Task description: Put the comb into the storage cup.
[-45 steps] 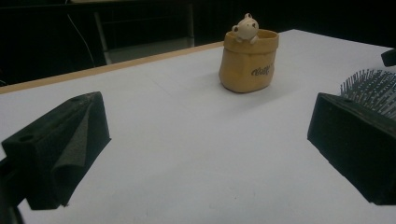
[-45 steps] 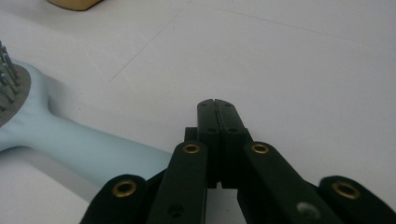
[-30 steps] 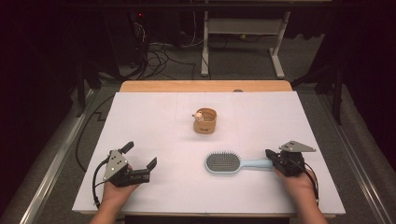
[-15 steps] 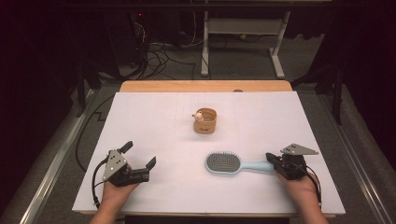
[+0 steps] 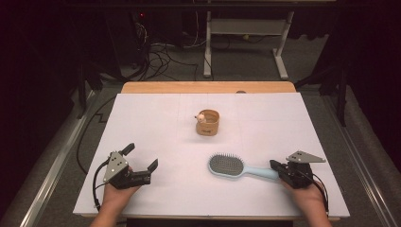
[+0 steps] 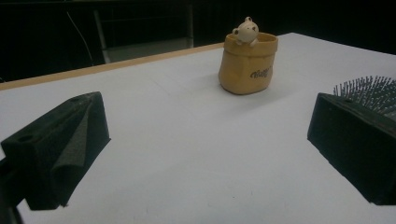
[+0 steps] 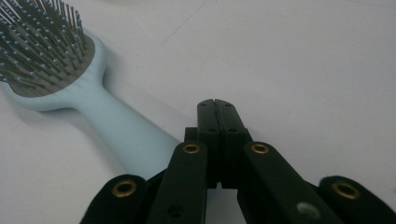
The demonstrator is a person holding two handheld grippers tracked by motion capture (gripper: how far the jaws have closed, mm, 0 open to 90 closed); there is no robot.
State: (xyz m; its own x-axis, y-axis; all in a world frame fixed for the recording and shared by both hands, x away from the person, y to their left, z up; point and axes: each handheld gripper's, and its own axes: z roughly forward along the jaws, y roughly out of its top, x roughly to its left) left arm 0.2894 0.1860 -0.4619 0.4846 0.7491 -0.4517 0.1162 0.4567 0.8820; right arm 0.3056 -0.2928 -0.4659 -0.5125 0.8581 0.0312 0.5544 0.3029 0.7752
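Presently, my right gripper [image 5: 275, 165] is closed with jaws pressed together beside the pale blue plastic hairbrush [image 5: 235, 167] handle, holding nothing, while my left gripper [image 5: 141, 157] gapes wide, empty.

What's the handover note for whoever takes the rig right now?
Left hand-held gripper: jaws wide open, holding nothing, low over the white table at the near left.
Right hand-held gripper: jaws shut against each other with nothing between them, right beside the end of the hairbrush's handle.
Hairbrush: light blue, lying flat with bristles up, handle toward the right hand-held gripper.
Tan pot with a small bear figure on its rim: upright at mid-table, apart from both.
Done: nothing grasped yet.
Left: probably open the right jaws and take the handle.
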